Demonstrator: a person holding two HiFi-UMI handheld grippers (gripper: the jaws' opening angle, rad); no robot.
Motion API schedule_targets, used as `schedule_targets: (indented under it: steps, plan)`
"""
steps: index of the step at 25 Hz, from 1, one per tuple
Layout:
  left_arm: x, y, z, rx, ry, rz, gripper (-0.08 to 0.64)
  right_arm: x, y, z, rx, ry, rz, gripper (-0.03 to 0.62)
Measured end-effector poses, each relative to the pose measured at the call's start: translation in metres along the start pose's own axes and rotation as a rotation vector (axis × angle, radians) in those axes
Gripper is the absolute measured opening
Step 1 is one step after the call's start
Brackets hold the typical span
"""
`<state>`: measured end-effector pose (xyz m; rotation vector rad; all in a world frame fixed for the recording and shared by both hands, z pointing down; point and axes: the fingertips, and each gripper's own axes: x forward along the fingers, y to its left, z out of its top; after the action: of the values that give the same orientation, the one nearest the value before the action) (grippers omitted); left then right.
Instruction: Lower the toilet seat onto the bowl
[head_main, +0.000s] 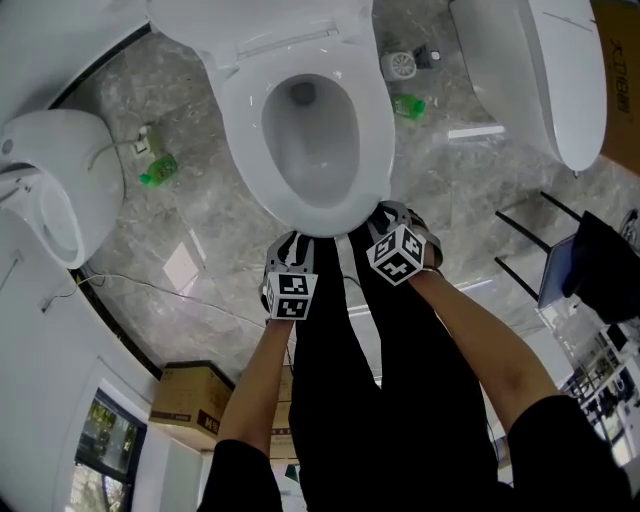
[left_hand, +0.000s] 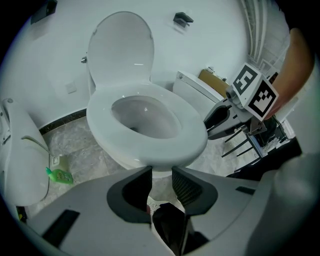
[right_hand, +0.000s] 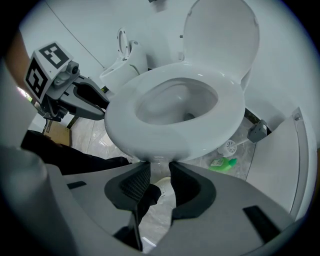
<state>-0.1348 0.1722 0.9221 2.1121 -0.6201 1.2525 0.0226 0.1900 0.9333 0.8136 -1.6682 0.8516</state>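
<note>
Overhead first: the glossy white oval plastic toilet seat (head_main: 378, 150) lies flat on the white ceramic bowl (head_main: 310, 140), so by my reckoning the lowering is done. Both tongs hang just off its front edge, the left gripper (head_main: 290, 248) and the right gripper (head_main: 386, 218), neither touching it.

Left gripper view now: the jaws are a narrow way apart, with only floor and a shoe showing between them. They hold nothing. The seat sits level ahead, and the rounded white lid (left_hand: 120, 50) stands upright behind it.

Right gripper view: same story, jaws slightly parted and empty, the seat's front rim just above them. A small green bottle (right_hand: 222, 163) lies on the marble floor.

That seat looks stiff, light and slick. I'd pinch the front rim, furthest from the hinge, and ease it, since it could slam.
</note>
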Motion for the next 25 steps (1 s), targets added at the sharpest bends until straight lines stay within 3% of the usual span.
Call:
schedule_targets:
  steps: [25]
  plan:
    - [0.050,0.009,-0.025,-0.034,0.043,0.005,0.123,0.053,-0.005,-0.017,0.040,0.040,0.010,0.126]
